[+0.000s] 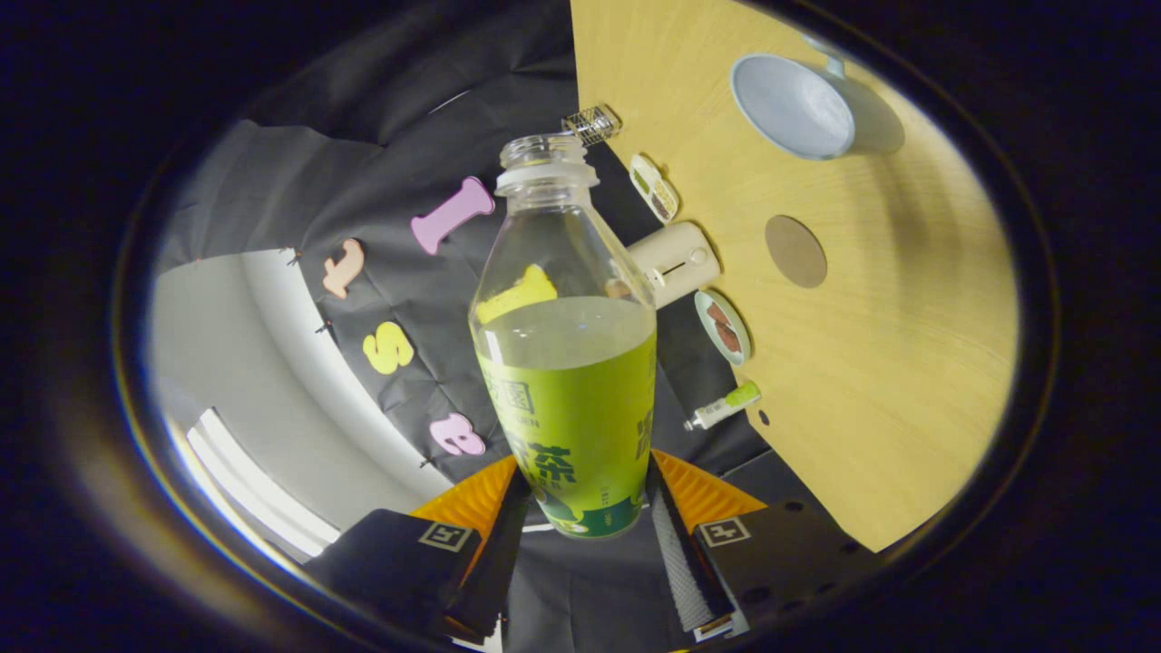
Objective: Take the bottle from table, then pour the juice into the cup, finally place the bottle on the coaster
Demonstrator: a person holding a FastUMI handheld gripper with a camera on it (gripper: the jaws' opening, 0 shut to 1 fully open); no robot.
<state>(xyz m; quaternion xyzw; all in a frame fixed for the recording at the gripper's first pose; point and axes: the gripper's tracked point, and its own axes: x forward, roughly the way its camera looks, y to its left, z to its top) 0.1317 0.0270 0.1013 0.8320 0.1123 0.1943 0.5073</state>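
Observation:
My gripper (585, 508) is shut on the lower body of a clear plastic bottle (567, 363) with a green label, uncapped and about half full of green juice. Both fingers press on its sides near the base. The whole view is rolled sideways, so the wooden table (907, 363) stands to the right of the bottle. A light blue cup (794, 104) with a handle stands on the table beyond the bottle's mouth and off to the right. A round brown coaster (795, 251) lies flat on the table between the cup and my fingers.
Along the table's back edge stand a small wire basket (591, 124), a little dish of snacks (654, 187), a cream toaster-like box (676, 261), a green-rimmed plate (724, 327) and a small green-capped tube (723, 407). A white wall (236, 381) lies beyond the black cloth.

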